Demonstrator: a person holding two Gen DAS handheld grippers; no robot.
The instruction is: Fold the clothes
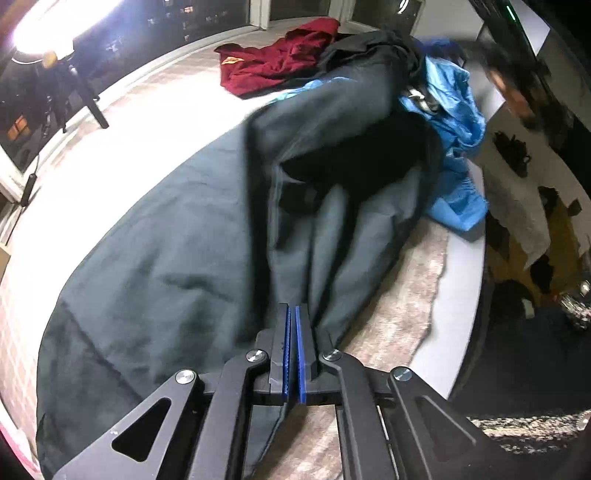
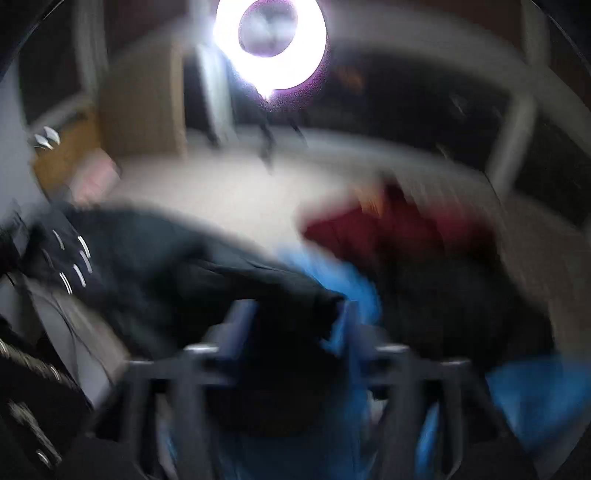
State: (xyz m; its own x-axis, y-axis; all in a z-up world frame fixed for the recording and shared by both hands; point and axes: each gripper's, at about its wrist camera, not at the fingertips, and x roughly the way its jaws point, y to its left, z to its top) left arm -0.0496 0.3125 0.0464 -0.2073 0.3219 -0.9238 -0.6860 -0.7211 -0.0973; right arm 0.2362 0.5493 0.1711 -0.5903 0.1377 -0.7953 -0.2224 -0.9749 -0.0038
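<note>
One dark garment (image 1: 177, 251), creased, partly bunched.

a home bedroom at night — a bed (image 1: 463, 266) strewn with clothes (image 1: 280, 59), dark windows (image 1: 155, 26), a ring light (image 2: 271, 46).

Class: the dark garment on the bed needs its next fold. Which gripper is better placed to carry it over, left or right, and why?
Probably left. The left gripper is shut on the dark garment's edge. The right gripper shows jaws apart over dark cloth, but its view is too blurred to confirm any grip.

Matt dark cloth garment (image 1: 166, 258) — creased
</note>
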